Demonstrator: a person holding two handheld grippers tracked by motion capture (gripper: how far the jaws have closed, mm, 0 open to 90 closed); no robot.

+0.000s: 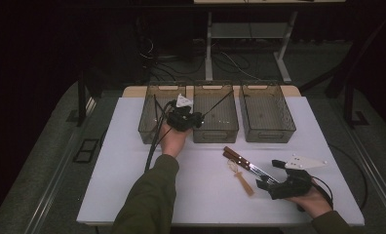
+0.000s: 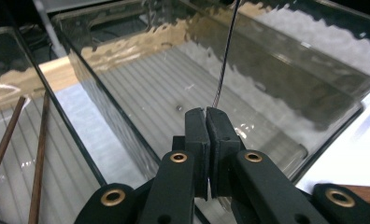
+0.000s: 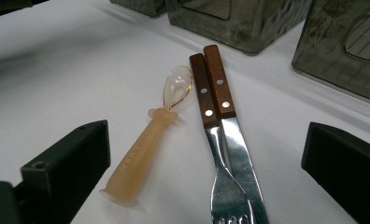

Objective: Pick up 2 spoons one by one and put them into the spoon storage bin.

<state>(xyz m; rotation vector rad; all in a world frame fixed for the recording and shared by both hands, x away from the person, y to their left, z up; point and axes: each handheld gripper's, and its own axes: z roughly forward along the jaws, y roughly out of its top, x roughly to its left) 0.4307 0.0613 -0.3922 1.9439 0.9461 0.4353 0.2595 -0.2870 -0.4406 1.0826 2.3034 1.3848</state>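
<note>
While white table (image 1: 132, 146) sits in dark room | left fingers (image 2: 206, 116) closed | right fingers (image 3: 206, 177) open

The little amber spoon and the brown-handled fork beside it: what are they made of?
The amber spoon looks like translucent, matte plastic or silicone: light glows through it. The fork seems polished steel, mirror-shiny, with a dark wooden handle fixed by two pale rivets.

Dim, dark surroundings (glare on bins (image 2: 286, 70)).
</note>
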